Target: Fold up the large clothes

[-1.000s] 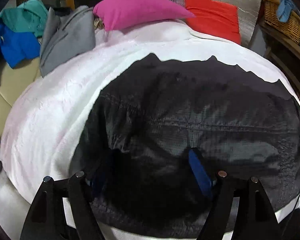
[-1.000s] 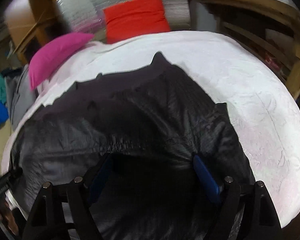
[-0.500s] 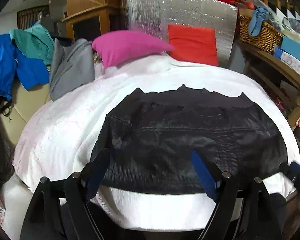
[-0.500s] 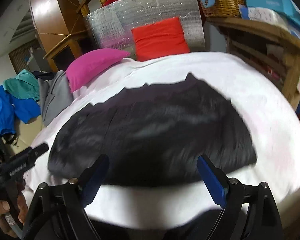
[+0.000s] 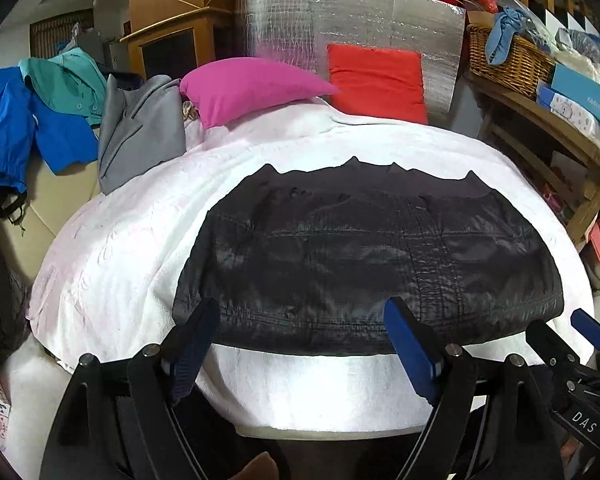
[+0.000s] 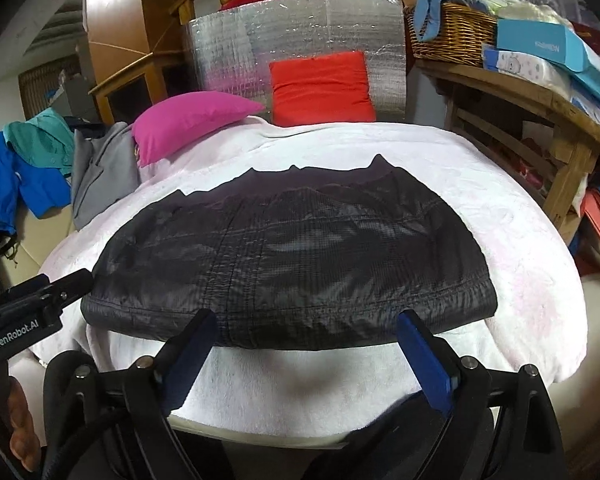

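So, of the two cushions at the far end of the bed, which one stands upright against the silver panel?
The square red cushion stands against the silver foil panel; the pink cushion lies beside it.

black quilted jacket (image 5: 364,256) | folded flat, shiny | lies on white blanket (image 5: 108,280)

- A bed with a white blanket (image 5: 112,280) (image 6: 512,240) carries everything.
- A folded black garment (image 5: 360,260) (image 6: 292,264) lies flat at its middle.
- A pink pillow (image 5: 248,88) and a red cushion (image 5: 376,76) sit at its far end.
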